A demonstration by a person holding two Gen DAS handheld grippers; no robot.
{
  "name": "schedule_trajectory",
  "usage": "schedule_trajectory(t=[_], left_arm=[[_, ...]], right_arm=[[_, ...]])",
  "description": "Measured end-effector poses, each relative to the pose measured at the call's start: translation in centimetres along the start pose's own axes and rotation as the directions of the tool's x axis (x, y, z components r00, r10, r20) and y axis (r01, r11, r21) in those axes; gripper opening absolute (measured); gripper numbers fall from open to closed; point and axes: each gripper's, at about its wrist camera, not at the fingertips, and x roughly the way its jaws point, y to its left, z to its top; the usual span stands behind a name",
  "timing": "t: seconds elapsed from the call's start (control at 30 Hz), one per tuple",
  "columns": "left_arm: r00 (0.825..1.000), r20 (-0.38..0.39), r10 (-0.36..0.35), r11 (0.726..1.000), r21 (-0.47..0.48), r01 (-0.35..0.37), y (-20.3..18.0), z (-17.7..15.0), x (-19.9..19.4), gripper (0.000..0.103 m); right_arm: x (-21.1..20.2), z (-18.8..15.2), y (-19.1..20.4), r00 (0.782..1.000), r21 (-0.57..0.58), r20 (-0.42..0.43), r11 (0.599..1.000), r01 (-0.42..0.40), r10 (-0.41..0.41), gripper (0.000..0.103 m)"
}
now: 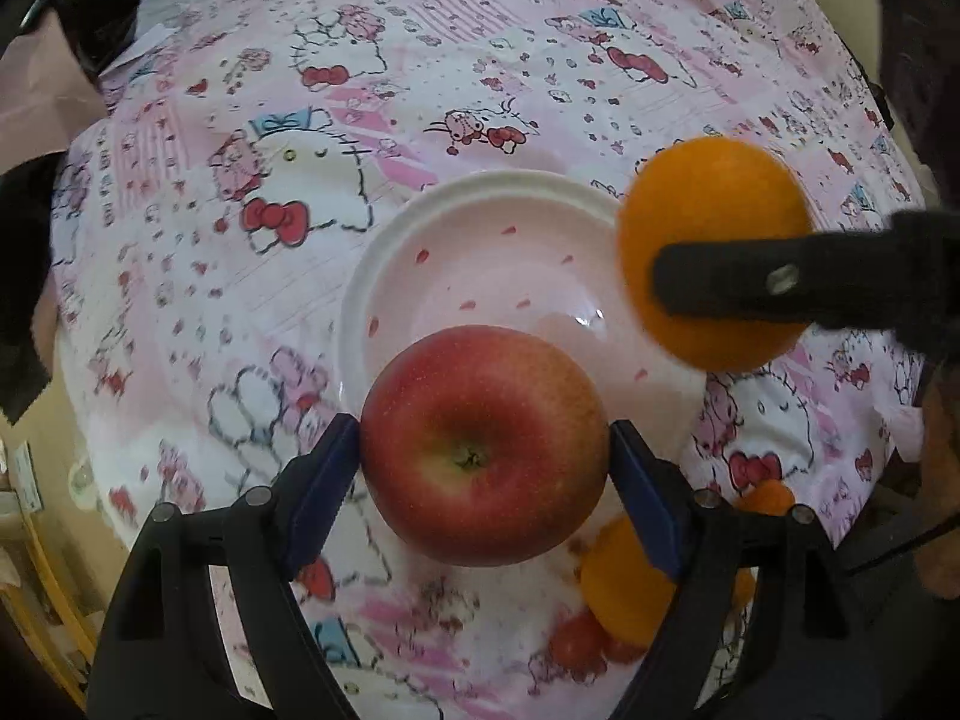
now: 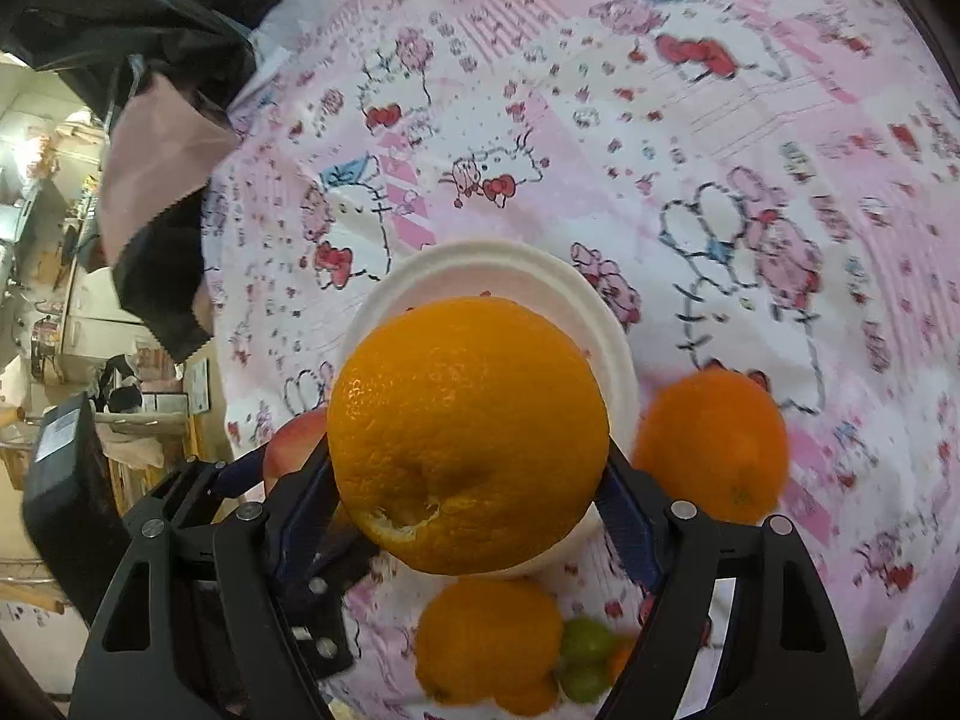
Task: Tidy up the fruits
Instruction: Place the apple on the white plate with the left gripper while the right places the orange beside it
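Note:
My left gripper (image 1: 485,447) is shut on a red apple (image 1: 483,445), its blue pads pressing both sides, held above the near rim of a white bowl (image 1: 390,264) with red specks. My right gripper (image 2: 468,465) is shut on a large orange (image 2: 468,432), hovering over the same white bowl (image 2: 480,264). In the left wrist view that orange (image 1: 714,210) hangs at the bowl's right edge, with a black finger of the right gripper across it. The apple (image 2: 294,438) peeks out left of the orange in the right wrist view.
A pink cartoon-print cloth (image 1: 420,90) covers the table. Loose fruit lies near the front: an orange (image 2: 714,444), another orange (image 2: 486,636) and green grapes (image 2: 585,657). Dark clothing (image 2: 150,18) lies at the table's far left. Beyond the left edge is a cluttered room.

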Motion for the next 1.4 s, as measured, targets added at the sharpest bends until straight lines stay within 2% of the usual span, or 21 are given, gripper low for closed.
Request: schedule_trajectory(t=[0.13,0.2,0.6,0.87,1.4], left_arm=[[1.000,-0.019,-0.016,0.999,0.034,0.017,-0.2,1.1,1.6,0.080],[0.999,-0.037,-0.007,0.999,0.036,0.009,0.1,1.5,2.6,0.080],[0.999,-0.035,0.021,0.998,0.060,-0.018,0.4,2.5,4.2,0.081],[1.000,-0.008,-0.019,1.000,0.024,0.019,1.2,2.0,2.7,0.082],[0.998,0.061,-0.008,1.000,0.004,0.008,0.1,1.4,0.2,0.082]], right_arm=[[2.5,1.1,-0.3,0.999,0.038,-0.044,0.999,-0.001,0.003,0.082],[3.4,1.5,-0.3,0.998,0.050,-0.054,0.998,0.029,-0.026,0.082],[4.9,2.5,0.8,0.988,0.004,-0.023,0.989,0.151,-0.151,0.084],[3.1,2.9,0.6,0.995,0.012,0.033,0.995,0.097,-0.097,0.083],[0.1,2.0,0.5,0.994,0.018,0.072,0.997,0.081,-0.082,0.084]])
